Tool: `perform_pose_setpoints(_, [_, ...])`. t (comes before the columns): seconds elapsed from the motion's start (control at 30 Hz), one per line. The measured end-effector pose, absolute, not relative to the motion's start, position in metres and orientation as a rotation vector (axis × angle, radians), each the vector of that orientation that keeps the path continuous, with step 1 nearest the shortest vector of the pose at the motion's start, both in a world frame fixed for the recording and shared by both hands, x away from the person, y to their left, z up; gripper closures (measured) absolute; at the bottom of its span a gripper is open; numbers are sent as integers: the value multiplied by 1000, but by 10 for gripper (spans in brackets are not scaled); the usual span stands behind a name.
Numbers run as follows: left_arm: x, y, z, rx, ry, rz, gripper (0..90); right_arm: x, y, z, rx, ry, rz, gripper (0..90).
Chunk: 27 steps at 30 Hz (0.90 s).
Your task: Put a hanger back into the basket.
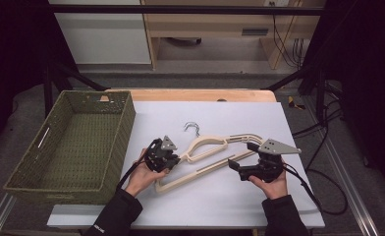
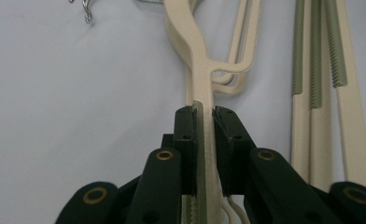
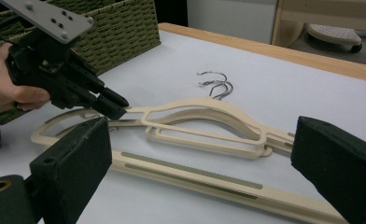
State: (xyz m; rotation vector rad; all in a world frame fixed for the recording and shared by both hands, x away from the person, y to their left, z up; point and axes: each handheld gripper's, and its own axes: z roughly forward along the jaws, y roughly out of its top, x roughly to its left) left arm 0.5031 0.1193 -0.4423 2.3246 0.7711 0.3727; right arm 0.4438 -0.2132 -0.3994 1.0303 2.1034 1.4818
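A stack of cream plastic hangers (image 1: 207, 153) lies flat on the pale grey table (image 1: 171, 118), metal hooks (image 1: 192, 128) pointing away from me. A green woven basket (image 1: 72, 147) sits on the table's left side, well apart from the hooks but near the hangers' left tip.

My left gripper (image 1: 173, 160) is clenched on the left shoulder arm of a hanger. In the left gripper view, the cream bar (image 2: 204, 140) runs straight up between the two black pads, and both pads press flat on it. I cannot tell from here whether I have pinched one hanger or two, since thin edges stack closely below the pads.

My right gripper (image 3: 204, 154) is released, its jaws standing wide. In the right gripper view, they straddle the long bottom bar (image 3: 186, 175) without touching it.

To do this step well, I judge I should lift the left end only slightly and see whether a single hanger peels away. If the pile drags along, I would lower the right gripper's jaws onto the bottom bars of the hangers beneath and hold them down. I should keep the lift level so the hooks do not snag each other.
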Motion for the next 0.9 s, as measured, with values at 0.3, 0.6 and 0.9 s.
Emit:
perform_pose_setpoints(0.3, [479, 115, -421, 2274, 715, 495, 797, 451, -202, -399, 1013, 2119, 1487, 95])
perform_pose_setpoints(0.6, [459, 110, -410, 2257, 669, 572, 797, 480, -169, -396, 1033, 2139, 1500, 158])
perform_pose_setpoints(0.9, [453, 108, -407, 2248, 656, 583, 797, 513, -139, -395, 1077, 2157, 1458, 207])
